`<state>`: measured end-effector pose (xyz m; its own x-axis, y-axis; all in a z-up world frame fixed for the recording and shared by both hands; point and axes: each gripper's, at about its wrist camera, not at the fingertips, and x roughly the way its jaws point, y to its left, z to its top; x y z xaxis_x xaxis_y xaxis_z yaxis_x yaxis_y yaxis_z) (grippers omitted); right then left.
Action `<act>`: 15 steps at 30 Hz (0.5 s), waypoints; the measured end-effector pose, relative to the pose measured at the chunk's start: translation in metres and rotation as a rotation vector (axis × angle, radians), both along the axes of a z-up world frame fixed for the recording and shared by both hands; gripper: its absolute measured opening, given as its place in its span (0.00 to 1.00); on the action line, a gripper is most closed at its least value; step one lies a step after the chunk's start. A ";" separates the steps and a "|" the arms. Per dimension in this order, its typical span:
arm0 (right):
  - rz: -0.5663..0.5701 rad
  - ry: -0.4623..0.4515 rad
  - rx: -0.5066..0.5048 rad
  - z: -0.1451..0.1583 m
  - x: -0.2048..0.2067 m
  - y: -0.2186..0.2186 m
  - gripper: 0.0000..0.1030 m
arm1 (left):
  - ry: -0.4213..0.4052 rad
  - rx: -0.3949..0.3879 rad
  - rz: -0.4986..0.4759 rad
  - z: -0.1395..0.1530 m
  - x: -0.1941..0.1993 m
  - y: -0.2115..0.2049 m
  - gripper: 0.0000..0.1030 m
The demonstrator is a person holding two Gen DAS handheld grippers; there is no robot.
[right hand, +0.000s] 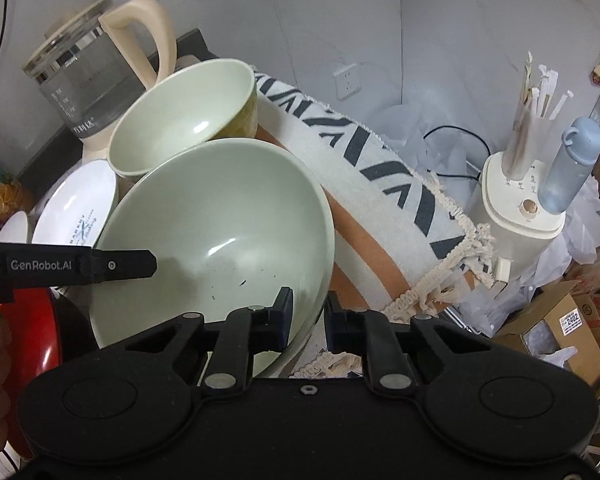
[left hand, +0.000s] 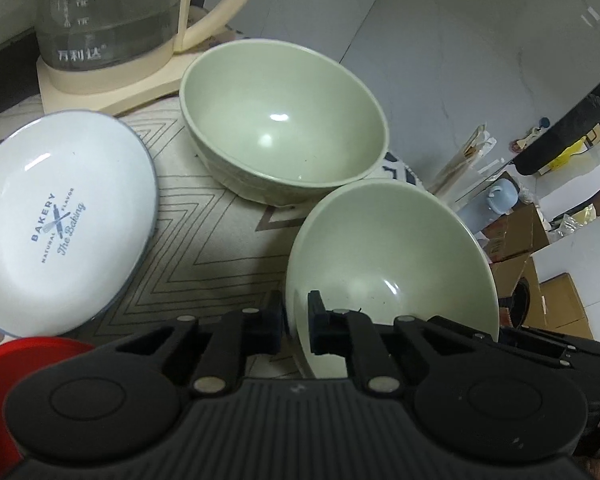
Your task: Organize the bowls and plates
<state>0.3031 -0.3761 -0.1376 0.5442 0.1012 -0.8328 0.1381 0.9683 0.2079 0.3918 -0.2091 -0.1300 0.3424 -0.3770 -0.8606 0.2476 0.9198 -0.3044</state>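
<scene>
Two pale green bowls stand on a patterned mat. My left gripper (left hand: 296, 302) is shut on the left rim of the near green bowl (left hand: 396, 264), one pad inside and one outside. In the right wrist view my right gripper (right hand: 309, 296) is shut on the right rim of the same bowl (right hand: 220, 224). A finger (right hand: 120, 266) of the left gripper reaches over its opposite rim. The far green bowl (left hand: 284, 128) (right hand: 184, 120) sits just behind, touching it. A white plate (left hand: 60, 220) (right hand: 76, 208) printed "BAKERY" lies to the left.
A glass kettle (left hand: 112, 20) (right hand: 80, 80) on a cream base stands at the back left. A red round thing (left hand: 28, 356) lies near left. A striped fringed cloth (right hand: 380, 168) drapes right of the bowls. Beyond it stand a chopstick holder (right hand: 520, 208), a blue bottle (right hand: 572, 168) and cardboard boxes (right hand: 560, 332).
</scene>
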 end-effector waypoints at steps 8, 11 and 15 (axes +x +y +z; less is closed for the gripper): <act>-0.004 -0.082 -0.009 0.027 -0.011 -0.001 0.16 | -0.068 -0.033 0.016 0.026 -0.013 0.003 0.10; 0.007 -0.106 -0.006 0.034 -0.015 0.000 0.16 | -0.095 -0.037 0.029 0.037 -0.019 0.006 0.10; 0.023 -0.136 -0.001 0.043 -0.021 0.003 0.16 | -0.117 -0.034 0.046 0.047 -0.026 0.008 0.10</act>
<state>0.2826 -0.3726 -0.0951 0.6499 0.1145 -0.7513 0.0864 0.9711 0.2227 0.3654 -0.2008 -0.0830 0.4571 -0.3867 -0.8009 0.2411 0.9207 -0.3070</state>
